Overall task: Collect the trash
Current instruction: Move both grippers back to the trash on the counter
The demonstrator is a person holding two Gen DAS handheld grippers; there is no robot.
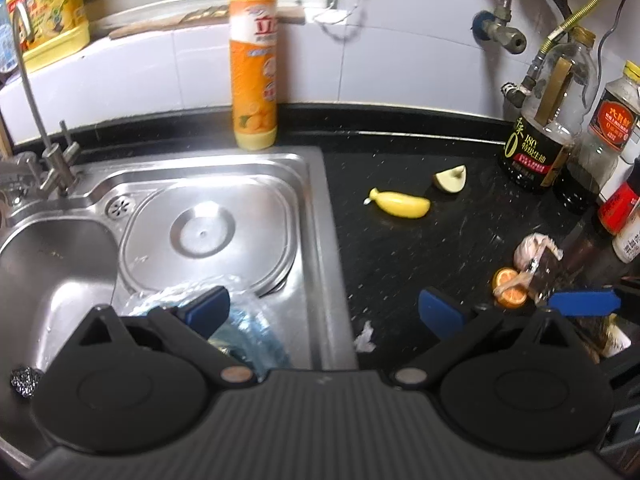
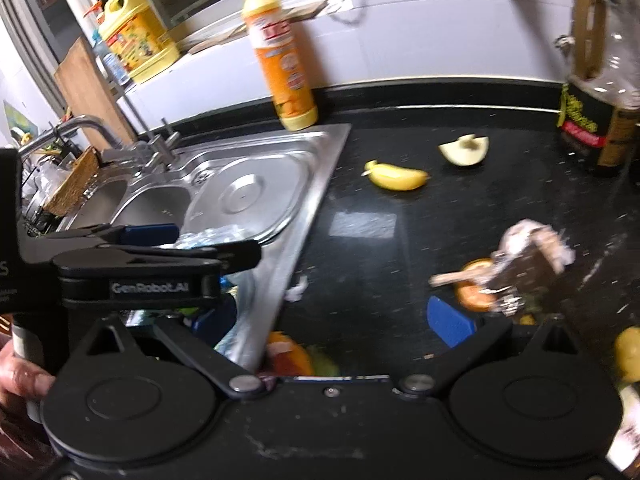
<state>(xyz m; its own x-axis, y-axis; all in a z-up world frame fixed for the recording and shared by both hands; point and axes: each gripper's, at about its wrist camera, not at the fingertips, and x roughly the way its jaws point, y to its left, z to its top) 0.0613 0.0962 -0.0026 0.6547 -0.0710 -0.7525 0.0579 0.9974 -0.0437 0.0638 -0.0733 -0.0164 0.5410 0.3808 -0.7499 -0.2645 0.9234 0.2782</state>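
Scraps lie on the black counter [image 1: 400, 264]: a yellow banana piece [image 1: 400, 202] [image 2: 396, 176], a pale fruit wedge [image 1: 450, 178] [image 2: 464, 148], an orange slice [image 1: 508, 284] [image 2: 476, 292], a crumpled wrapper [image 1: 536, 248] [image 2: 528, 256] and a small white paper scrap [image 1: 364, 336] [image 2: 298, 288]. A clear plastic bag [image 1: 244, 316] [image 2: 212, 236] lies in the steel sink [image 1: 312, 240]. My left gripper [image 1: 324, 312] hangs open over the sink's right edge, holding nothing. My right gripper [image 2: 332, 320] is open above the counter's front, also holding nothing. Orange and green scraps [image 2: 296, 356] show below it.
A tall orange detergent bottle [image 1: 254, 60] stands behind the sink and a yellow jug [image 1: 48, 12] sits on the sill. Sauce bottles [image 1: 544, 120] crowd the right side. The faucet [image 1: 28, 80] rises at left. Steel wool [image 1: 24, 380] lies in the basin. A hand [image 2: 20, 376] grips the left tool.
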